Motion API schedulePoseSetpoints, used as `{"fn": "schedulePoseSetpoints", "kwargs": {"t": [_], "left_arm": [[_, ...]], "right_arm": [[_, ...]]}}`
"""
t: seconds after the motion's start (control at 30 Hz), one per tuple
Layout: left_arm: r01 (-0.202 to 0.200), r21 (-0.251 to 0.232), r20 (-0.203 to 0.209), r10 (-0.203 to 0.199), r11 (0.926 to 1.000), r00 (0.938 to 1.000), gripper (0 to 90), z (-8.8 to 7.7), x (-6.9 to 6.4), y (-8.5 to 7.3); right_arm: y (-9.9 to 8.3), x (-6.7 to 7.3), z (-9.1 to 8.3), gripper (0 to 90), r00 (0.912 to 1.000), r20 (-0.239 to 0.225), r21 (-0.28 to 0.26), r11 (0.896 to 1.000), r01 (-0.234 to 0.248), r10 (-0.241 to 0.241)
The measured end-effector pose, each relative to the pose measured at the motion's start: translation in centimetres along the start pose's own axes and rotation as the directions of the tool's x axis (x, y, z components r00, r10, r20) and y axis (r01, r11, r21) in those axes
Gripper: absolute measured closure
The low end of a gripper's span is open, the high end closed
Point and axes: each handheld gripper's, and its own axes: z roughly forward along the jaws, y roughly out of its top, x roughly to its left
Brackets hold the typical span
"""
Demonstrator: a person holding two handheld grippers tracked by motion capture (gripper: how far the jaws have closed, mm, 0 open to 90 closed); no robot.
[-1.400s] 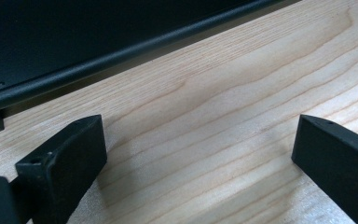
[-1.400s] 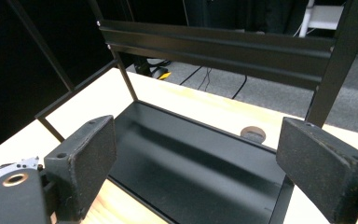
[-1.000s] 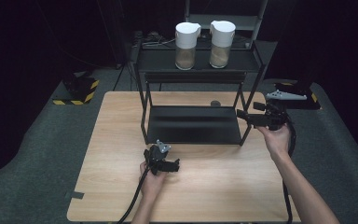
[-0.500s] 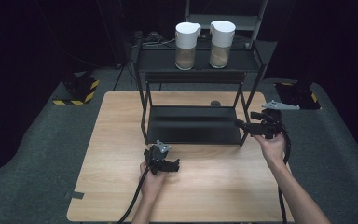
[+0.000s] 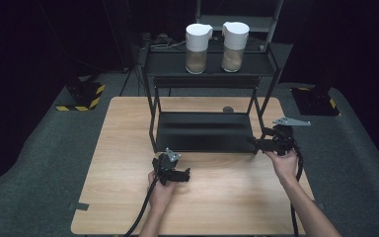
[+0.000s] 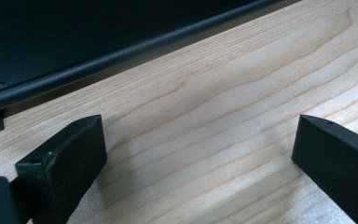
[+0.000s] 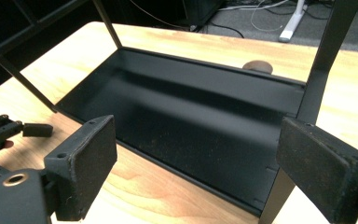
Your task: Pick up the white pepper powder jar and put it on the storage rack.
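The right gripper (image 5: pixel 257 143) has dropped to the rack's (image 5: pixel 205 132) front right leg (image 7: pixel 307 98), jaws wide and empty, lining up a grasp, while the left gripper (image 5: pixel 183 175) rests open on the table (image 5: pixel 128 148).

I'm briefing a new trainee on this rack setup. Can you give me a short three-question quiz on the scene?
1. How many jars stand on the rack's top shelf?
2. True or false: the left gripper holds a jar.
3. Which is nearest the right gripper: A) the rack's front right leg, B) the jars, C) the left gripper?
Key: 1. Two. 2. False: open, over bare table. 3. A.
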Motion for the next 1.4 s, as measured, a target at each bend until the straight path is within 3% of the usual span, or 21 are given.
{"fn": "schedulePoseSetpoints", "kwargs": {"t": [0.73,1.4], "left_arm": [[-0.001,0.0,0.0,0.001,1.0,1.0,3.0,0.0,0.0,0.0],[0.0,0.0,0.0,0.0,1.0,1.0,3.0,0.0,0.0,0.0]], "right_arm": [[-2.2,0.7,0.8,12.2,0.9996,-0.016,-0.003,1.0,0.024,-0.024],[-4.5,1.3,2.2,12.1,0.9988,0.014,0.044,0.998,0.047,-0.047]]}}
